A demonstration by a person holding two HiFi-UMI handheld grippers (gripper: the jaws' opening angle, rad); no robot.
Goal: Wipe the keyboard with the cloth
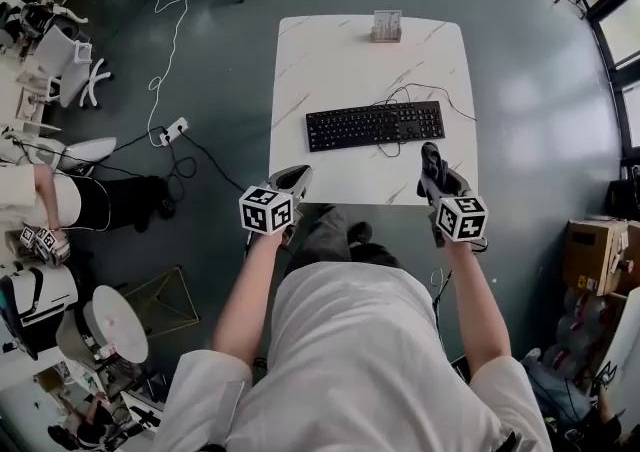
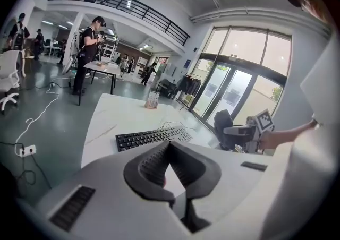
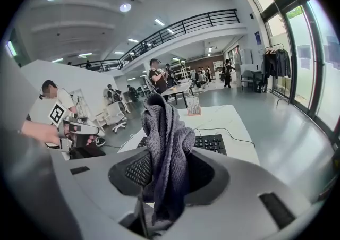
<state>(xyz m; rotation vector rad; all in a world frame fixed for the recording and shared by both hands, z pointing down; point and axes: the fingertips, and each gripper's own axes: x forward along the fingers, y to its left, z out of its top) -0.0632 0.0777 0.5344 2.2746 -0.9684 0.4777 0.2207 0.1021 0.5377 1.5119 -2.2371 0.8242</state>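
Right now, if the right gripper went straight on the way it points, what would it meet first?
Probably the keyboard, near its right end, or the bare table just short of it. The cloth in the jaws of the right gripper hides the exact line.

Can't see where the pads of the right tool (image 3: 169,170) meet: buried under the cloth (image 3: 162,127). Same view, losing the keyboard's (image 3: 211,143) left half behind that cloth. Can't read key legends anywhere, too small. Can't tell contents of the small holder (image 1: 386,26) at the table's (image 1: 330,60) far edge. Head view: losing bits of the table's near edge behind the left tool (image 1: 293,178) and right tool.
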